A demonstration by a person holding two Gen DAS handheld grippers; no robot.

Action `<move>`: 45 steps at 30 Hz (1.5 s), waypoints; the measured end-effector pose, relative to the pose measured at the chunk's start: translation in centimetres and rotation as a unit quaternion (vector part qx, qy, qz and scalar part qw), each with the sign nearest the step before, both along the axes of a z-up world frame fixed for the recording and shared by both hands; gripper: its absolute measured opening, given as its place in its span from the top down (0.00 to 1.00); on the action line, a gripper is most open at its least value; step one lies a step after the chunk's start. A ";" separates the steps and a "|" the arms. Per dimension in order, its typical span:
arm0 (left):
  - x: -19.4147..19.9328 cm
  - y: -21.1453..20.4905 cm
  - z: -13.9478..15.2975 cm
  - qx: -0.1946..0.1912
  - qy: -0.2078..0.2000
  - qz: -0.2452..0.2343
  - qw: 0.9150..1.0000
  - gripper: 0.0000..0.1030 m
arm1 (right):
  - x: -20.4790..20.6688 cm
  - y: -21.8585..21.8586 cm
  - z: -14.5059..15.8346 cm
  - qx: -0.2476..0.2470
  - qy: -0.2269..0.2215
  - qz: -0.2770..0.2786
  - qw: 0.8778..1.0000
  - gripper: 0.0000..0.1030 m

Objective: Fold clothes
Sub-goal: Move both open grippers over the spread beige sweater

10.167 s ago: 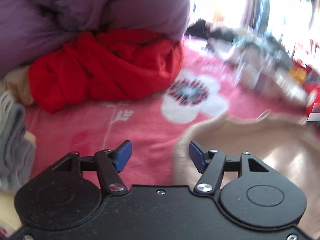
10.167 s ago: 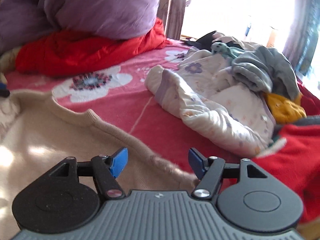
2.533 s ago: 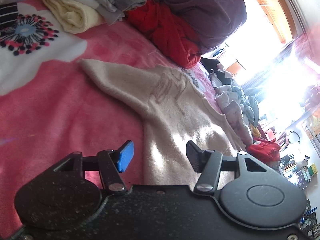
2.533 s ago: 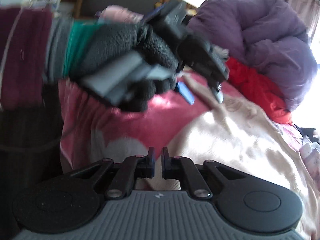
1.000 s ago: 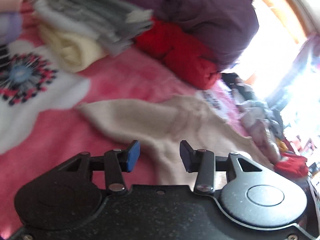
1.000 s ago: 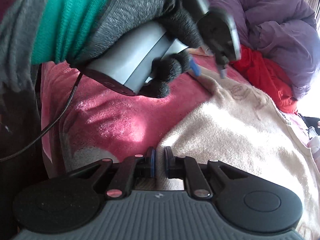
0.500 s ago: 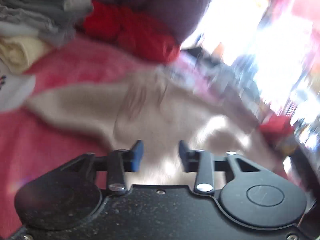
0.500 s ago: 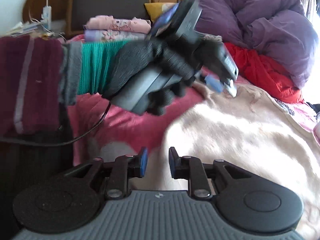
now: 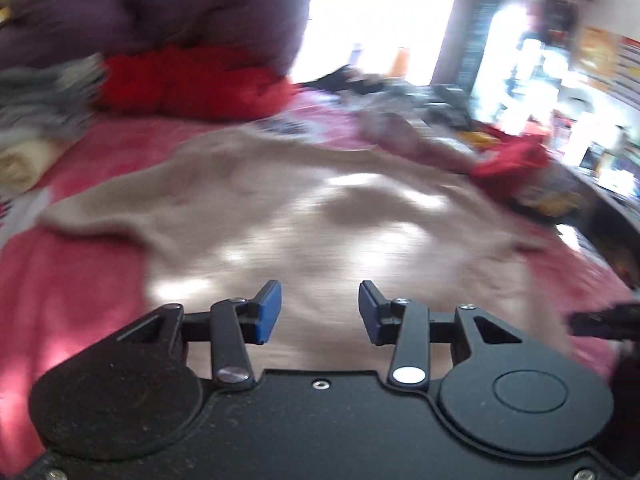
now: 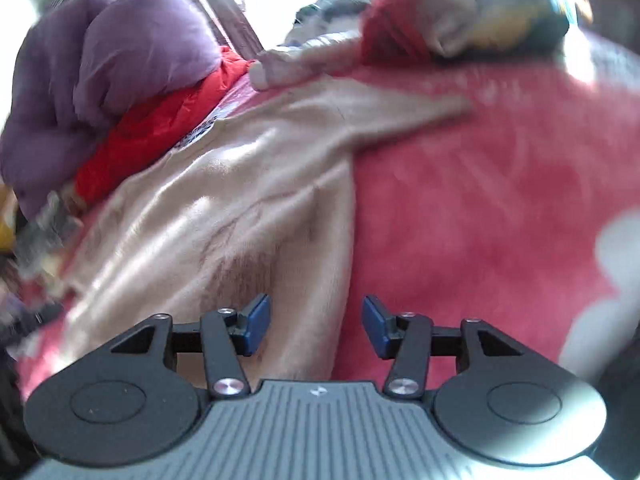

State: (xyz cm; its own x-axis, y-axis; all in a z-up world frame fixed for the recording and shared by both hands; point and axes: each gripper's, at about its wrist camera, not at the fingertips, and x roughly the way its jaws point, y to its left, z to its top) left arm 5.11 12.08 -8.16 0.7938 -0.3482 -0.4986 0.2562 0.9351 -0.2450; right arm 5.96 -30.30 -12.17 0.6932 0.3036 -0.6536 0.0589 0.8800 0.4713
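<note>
Left wrist view, listed from largest item down: pink bedspread [image 9: 68, 292] covering the whole bed; on it, spread flat, the beige sweater [image 9: 312, 216], its body lying straight ahead of my left gripper [image 9: 319, 311] and one sleeve reaching out to the left. Purple duvet [image 9: 160, 4] bunched at the far end, a red garment [image 9: 192, 80] tucked against its base. Pile of unfolded clothes [image 9: 496, 148] at far right, too blurred for me to sort. Stack of folded grey and cream items [image 9: 28, 128] at far left. My left gripper: jaws part open, lately narrowing a little, nothing between the blue pads, sweater fabric below them. Right wrist view, same order: pink bedspread [image 10: 500, 200] filling the right half; beige sweater [image 10: 224, 208] filling the left half, its side edge running up from between my fingers and one sleeve stretched away to the upper right. Purple duvet [image 10: 112, 64] and red garment [image 10: 160, 128] at upper left. My right gripper [image 10: 315, 322]: jaws at a middling gap, just been opening, straddling the sweater's edge without pinching it.
</note>
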 end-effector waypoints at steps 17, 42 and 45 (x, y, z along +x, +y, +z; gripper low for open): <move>-4.6 -14.2 -4.8 0.202 -0.022 -0.233 0.951 0.54 | -1.8 -3.3 -4.0 0.234 0.039 -0.013 0.971 0.91; -1.3 0.5 -3.4 0.068 0.099 0.062 0.991 0.54 | -2.5 11.5 1.9 -0.225 -0.173 0.229 0.931 0.63; -1.9 1.4 -4.3 0.078 0.128 0.065 0.987 0.54 | 0.1 13.9 -0.9 -0.228 -0.092 0.265 0.932 0.55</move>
State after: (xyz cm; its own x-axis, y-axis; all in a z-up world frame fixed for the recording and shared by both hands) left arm 3.25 13.45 -12.50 0.6679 -0.1554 -0.7279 0.0798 0.9873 -0.1375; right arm 6.07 -16.42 -13.09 0.6375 0.3546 -0.6840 -0.4864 0.8738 -0.0004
